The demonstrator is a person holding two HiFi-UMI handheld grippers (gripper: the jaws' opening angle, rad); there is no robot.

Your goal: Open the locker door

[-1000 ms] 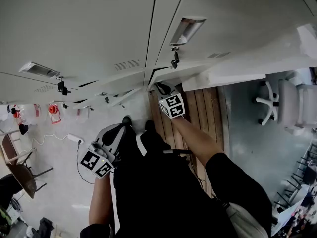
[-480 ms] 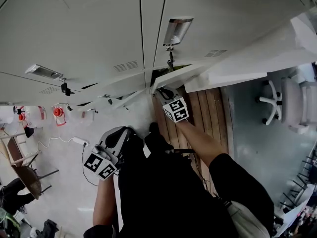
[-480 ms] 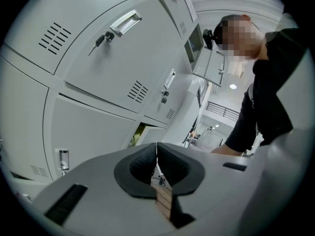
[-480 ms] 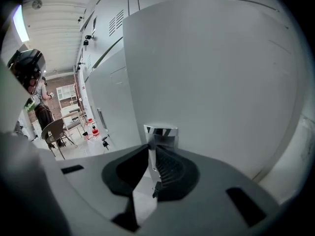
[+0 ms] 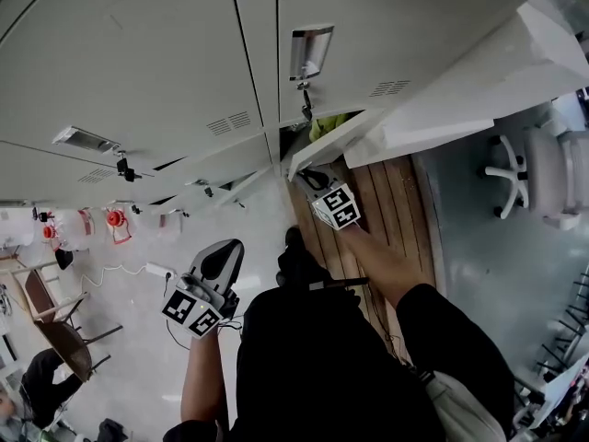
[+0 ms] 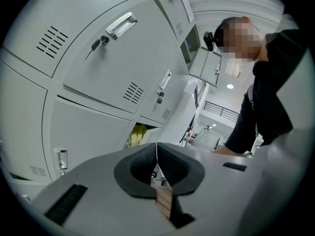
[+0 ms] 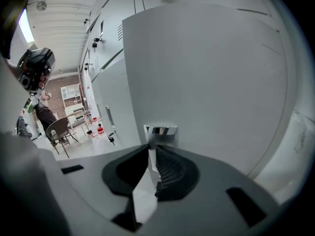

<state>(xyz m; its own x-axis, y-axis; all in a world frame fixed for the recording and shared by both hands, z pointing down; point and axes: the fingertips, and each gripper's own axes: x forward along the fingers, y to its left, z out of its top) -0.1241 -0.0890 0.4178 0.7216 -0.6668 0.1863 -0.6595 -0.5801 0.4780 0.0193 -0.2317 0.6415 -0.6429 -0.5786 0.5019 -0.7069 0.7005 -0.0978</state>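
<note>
Pale grey steel fills the frame: a bank of lockers [image 5: 138, 53] seen steeply from above, with one low door [image 5: 324, 145] standing ajar. Its free edge juts out from the row, leaving a dark wedge of a gap where something yellow-green [image 5: 324, 123] shows. The right gripper [image 5: 311, 175] meets that edge, its marker cube [image 5: 336, 207] just behind, at the end of the person's bare forearm stretched over wooden floorboards [image 5: 396, 201].

In the right gripper view the door [image 7: 211, 68] is a plain, smooth, matt panel that takes up most of the picture, with a small chrome handle [image 7: 160, 130] near its edge. The right gripper [image 7: 153, 151] has its jaws clamped on that handle, with ribbed pads pressing it from both sides.

The left gripper [image 5: 224, 250] hangs well apart from the lockers, low at the person's left side over the pale floor. In the left gripper view the left gripper [image 6: 156, 154] has its jaws closed on each other with nothing between them. Beyond them rise locker fronts with louvred vents [image 6: 53, 41], a key [image 6: 98, 43] in a lock and the yellow-green contents [image 6: 138, 134] of the ajar locker.

A higher door [image 5: 460, 90] at the right also stands open, a broad white panel across the head view.
</note>
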